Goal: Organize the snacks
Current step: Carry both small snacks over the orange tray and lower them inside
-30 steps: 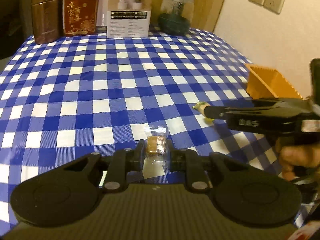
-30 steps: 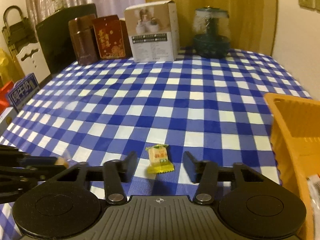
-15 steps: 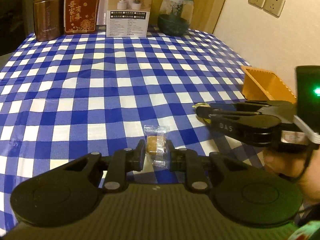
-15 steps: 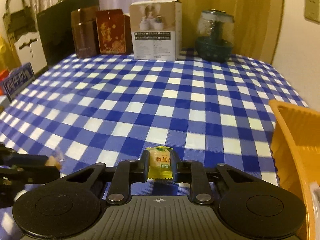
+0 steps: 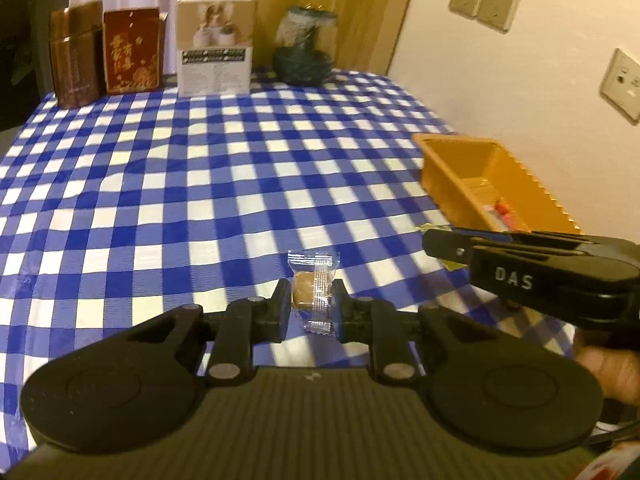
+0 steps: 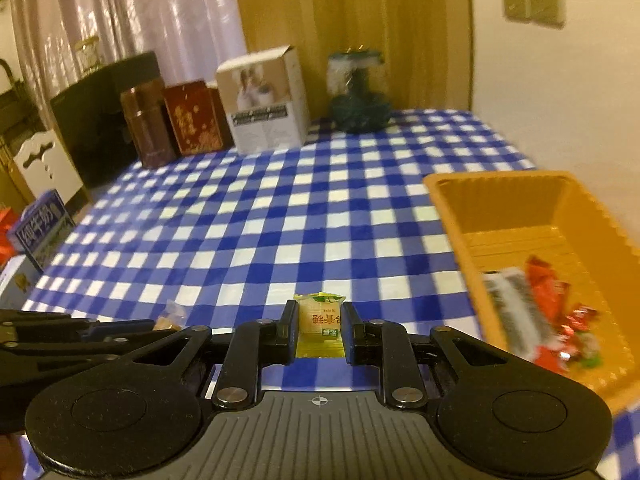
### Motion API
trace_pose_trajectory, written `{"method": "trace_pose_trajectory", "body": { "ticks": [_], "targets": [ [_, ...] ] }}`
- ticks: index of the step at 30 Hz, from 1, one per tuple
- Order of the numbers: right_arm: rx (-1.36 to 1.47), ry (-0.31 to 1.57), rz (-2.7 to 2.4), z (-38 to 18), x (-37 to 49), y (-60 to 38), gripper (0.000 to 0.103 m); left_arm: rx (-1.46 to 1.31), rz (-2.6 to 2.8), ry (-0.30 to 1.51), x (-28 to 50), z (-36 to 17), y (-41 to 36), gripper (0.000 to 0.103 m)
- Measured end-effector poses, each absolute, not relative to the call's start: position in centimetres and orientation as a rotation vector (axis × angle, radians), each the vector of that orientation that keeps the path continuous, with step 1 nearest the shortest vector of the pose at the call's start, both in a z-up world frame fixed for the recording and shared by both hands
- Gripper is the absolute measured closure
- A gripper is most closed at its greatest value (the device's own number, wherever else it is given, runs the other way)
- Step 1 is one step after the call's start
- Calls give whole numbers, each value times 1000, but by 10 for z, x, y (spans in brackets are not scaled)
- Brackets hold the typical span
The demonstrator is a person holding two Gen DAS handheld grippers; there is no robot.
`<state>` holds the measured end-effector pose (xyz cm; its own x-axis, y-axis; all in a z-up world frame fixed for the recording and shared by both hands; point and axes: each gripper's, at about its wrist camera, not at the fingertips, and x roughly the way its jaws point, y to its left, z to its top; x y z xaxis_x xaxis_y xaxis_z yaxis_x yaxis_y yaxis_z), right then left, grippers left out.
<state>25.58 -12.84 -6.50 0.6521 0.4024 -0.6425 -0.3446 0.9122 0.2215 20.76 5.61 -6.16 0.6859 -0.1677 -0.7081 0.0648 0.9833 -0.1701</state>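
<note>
Several wrapped snacks [image 6: 548, 312] are already lying in the orange basket [image 6: 452, 216] on the desk [image 6: 280, 208]. The left gripper [image 5: 311, 304] is clamping a clear-wrapped brown candy [image 5: 312, 286] above the desk, while the right gripper [image 6: 319, 330] is pinching a yellow-wrapped candy [image 6: 320, 322] just beside the basket; both are likely awaiting drop-off.

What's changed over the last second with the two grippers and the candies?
The right gripper closed on the yellow-wrapped candy, lifted it off the tablecloth and swung toward the orange basket. The left gripper stayed clamped on the clear-wrapped brown candy and rose with it. The boxes and jar at the back stayed put.
</note>
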Motion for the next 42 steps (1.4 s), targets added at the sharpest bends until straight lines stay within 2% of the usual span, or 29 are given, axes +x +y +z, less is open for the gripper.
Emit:
{"method": "trace_pose_trajectory", "body": {
  "ticks": [17, 42],
  "targets": [
    [126, 684, 338, -7, 182, -211, 81, -102, -169, 753, 160, -1, -14, 85],
    [192, 652, 178, 4, 173, -304, 81, -67, -297, 757, 165, 6, -94, 85]
  ]
}}
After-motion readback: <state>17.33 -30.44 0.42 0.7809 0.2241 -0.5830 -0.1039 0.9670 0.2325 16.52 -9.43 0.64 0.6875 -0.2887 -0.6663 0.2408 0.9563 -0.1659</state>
